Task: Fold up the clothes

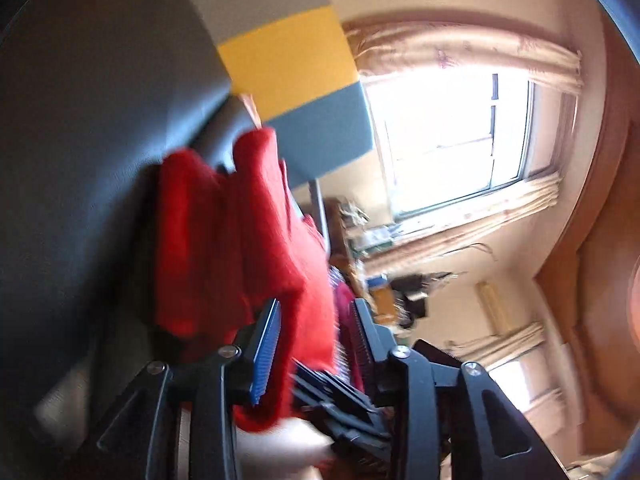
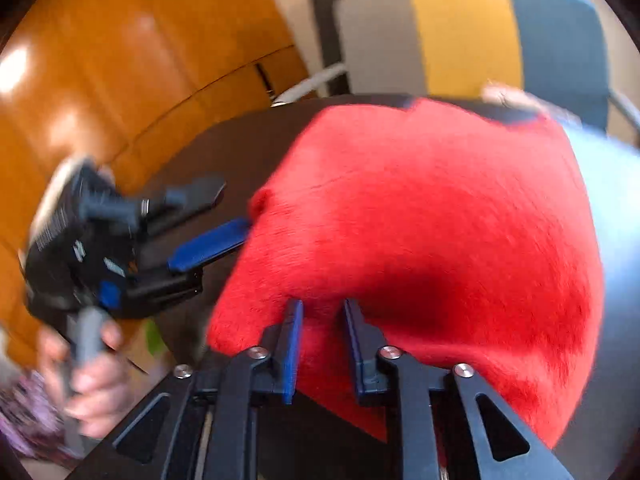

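Fabric fills both views: a fuzzy red knitted garment point(image 2: 420, 220) lies heaped on the dark round table point(image 2: 208, 148), from centre toward three o'clock in the right wrist view. The right gripper point(image 2: 320, 336) has its jaws apart, a fold bunched between them; whether the pads pinch it is unclear. At nine o'clock, the left gripper point(image 2: 208, 220) stands open at the garment's edge. Risk: loose cloth may slide free, and the fold collapses.

A fuzzy, matt red knit garment point(image 2: 420, 220) is seen ahead of the gripper, on a dark matt counter point(image 2: 224, 148); glossy wood panelling point(image 2: 120, 60) is behind.
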`<move>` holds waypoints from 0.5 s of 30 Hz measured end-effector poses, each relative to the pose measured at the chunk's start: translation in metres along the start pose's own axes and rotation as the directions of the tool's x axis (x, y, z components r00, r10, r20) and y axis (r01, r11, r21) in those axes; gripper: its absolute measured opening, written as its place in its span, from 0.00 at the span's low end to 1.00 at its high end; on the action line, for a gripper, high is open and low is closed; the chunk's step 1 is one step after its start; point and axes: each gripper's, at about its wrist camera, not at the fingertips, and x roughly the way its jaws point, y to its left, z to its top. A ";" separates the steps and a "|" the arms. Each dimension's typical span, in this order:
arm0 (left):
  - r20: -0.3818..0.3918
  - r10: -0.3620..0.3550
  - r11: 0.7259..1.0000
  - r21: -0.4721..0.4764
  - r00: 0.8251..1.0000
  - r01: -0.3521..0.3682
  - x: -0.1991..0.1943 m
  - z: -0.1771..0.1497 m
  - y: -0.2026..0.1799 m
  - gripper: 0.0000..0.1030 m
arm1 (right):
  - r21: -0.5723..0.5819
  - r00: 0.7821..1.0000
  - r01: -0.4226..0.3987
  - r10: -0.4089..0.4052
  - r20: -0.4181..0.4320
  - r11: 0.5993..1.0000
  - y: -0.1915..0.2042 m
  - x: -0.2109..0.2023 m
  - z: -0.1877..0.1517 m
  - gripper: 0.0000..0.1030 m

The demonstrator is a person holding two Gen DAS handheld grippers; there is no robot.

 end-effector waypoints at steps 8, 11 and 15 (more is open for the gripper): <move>-0.020 0.152 0.983 0.108 0.988 -0.149 0.011 -0.010 -0.018 0.47 | 0.082 0.995 -0.067 0.061 0.075 0.994 -0.023 -0.046 -0.007 0.36; -0.024 0.192 0.963 0.200 0.981 -0.183 0.013 -0.019 -0.039 0.47 | 0.161 0.987 -0.026 0.000 0.158 0.987 -0.045 -0.093 -0.024 0.58; -0.067 0.239 0.948 0.233 0.969 -0.218 0.018 -0.025 -0.051 0.43 | 0.173 0.997 0.050 -0.060 0.057 0.984 -0.058 -0.111 -0.047 0.58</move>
